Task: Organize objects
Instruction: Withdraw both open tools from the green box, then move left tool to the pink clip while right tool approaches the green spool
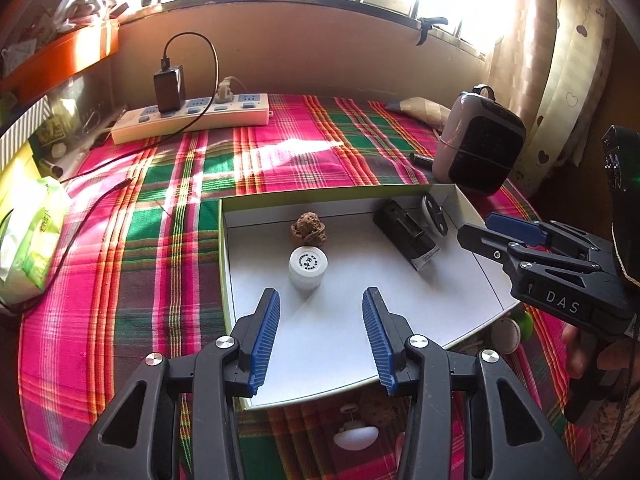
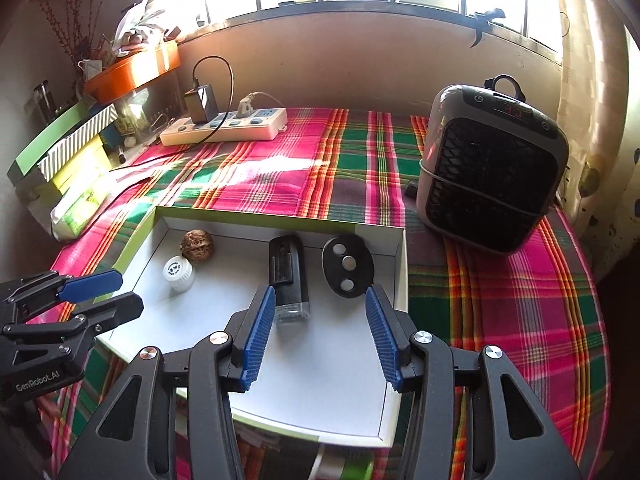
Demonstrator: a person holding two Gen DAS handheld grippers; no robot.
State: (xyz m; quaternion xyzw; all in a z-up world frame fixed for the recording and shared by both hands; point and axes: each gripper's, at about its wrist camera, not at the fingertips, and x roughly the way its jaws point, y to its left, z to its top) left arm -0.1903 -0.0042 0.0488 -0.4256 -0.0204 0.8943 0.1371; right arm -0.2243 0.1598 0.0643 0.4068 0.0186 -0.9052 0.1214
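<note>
- Left gripper [image 1: 320, 336] jaws apart, empty, above white box [image 1: 472, 280].
- Right gripper [image 2: 320, 336] jaws apart, empty.
- In box: white bottle [image 1: 307, 268], walnut [image 1: 307, 229], black lighter [image 2: 287, 276], oval black disc [image 2: 347, 266].

A shallow white box [image 2: 390, 380] with green outer walls lies open on the plaid cloth. Inside it, by the far wall, sits a wrinkled brown walnut [image 2: 197, 245], with an upright white bottle [image 2: 179, 273] touching its near side. Toward the box's right wall a black rectangular device [image 2: 287, 276] lies flat, and a black oval disc [image 2: 348, 266] with three round spots leans in the far right corner.
</note>
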